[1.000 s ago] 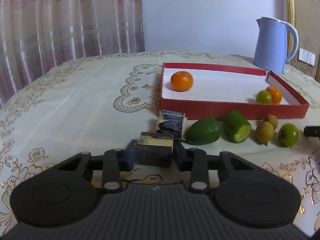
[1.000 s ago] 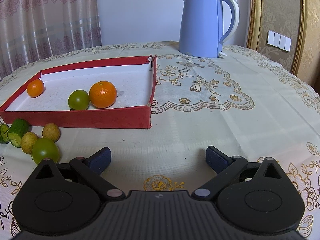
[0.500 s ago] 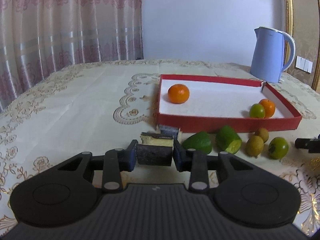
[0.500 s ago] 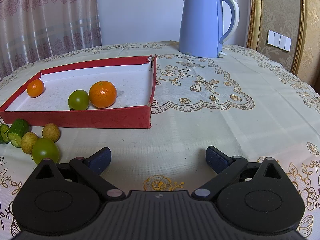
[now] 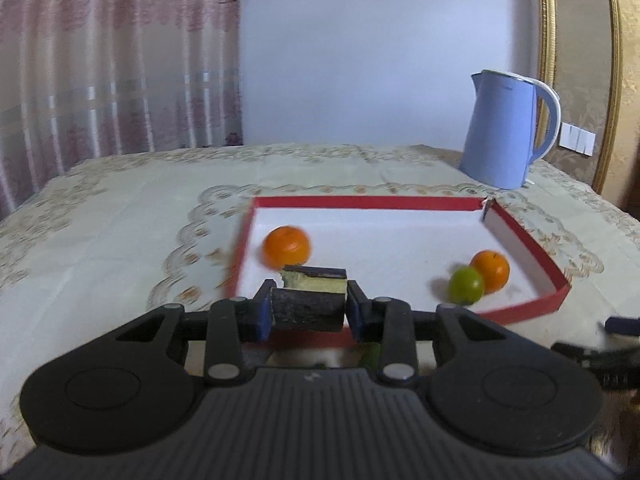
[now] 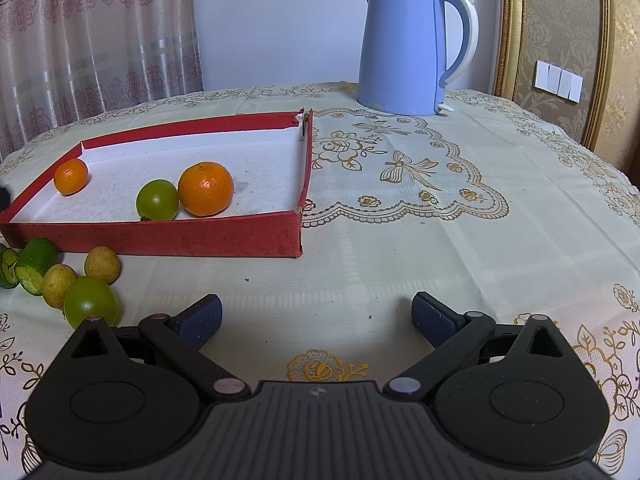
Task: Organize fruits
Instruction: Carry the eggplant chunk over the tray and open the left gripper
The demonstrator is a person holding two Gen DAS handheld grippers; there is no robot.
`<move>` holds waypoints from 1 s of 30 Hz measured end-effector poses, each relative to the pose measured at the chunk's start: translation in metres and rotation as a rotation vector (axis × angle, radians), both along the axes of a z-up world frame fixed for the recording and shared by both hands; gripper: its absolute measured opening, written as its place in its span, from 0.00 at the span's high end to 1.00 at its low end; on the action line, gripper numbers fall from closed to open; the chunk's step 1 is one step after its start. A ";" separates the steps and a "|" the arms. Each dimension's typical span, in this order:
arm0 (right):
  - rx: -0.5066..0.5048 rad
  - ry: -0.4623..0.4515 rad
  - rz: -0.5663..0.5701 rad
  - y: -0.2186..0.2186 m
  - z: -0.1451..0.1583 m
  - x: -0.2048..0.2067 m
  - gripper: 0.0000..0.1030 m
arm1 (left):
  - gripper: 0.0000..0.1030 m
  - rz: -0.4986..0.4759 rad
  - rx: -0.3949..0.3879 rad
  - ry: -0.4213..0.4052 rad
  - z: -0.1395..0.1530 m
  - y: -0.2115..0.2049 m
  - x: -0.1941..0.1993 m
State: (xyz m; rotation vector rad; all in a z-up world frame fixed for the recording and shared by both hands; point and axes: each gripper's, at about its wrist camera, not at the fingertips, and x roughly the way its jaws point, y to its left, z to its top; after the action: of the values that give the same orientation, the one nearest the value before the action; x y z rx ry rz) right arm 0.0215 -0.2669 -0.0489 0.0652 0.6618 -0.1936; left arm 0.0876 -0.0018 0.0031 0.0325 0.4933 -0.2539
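Left wrist view: our left hand-held gripper (image 5: 308, 312) clamps a dark-skinned sugarcane piece (image 5: 308, 306) above the red tray's (image 5: 524, 310) 6 o'clock wall; dropped short, it could clip that wall. Right wrist view: our right hand-held gripper (image 6: 316, 320) hangs wide open above the counter (image 6: 400, 240), with loose fruits at 9 o'clock.

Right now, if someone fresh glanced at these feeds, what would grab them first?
Probably the red tray mid-table, with two oranges and a green fruit inside. Next, the left gripper, shut on a dark-skinned cut chunk at the tray's near edge. Then the blue kettle behind, and loose fruit in front of the tray.
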 end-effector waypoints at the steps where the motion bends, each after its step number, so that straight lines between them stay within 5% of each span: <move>1: 0.000 0.000 0.000 0.000 0.000 0.000 0.01 | 0.68 -0.001 0.001 0.006 -0.001 -0.004 0.006; 22: 0.000 -0.001 0.000 0.000 0.000 0.000 0.01 | 0.67 0.023 0.037 0.160 -0.038 -0.041 0.099; 24: 0.000 -0.001 0.000 0.000 0.000 0.000 0.01 | 0.60 0.026 0.052 0.155 -0.038 -0.044 0.100; 26: 0.000 -0.001 0.000 0.000 0.000 0.000 0.01 | 0.38 0.023 0.055 0.154 -0.039 -0.045 0.100; 30: 0.001 -0.001 -0.001 0.000 0.000 0.000 0.01 | 0.19 0.045 0.027 0.125 -0.034 -0.040 0.094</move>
State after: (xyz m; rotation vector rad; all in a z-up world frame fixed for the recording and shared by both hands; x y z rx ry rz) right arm 0.0211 -0.2671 -0.0486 0.0660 0.6607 -0.1939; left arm 0.1820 -0.0416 -0.0313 0.0316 0.6207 -0.2059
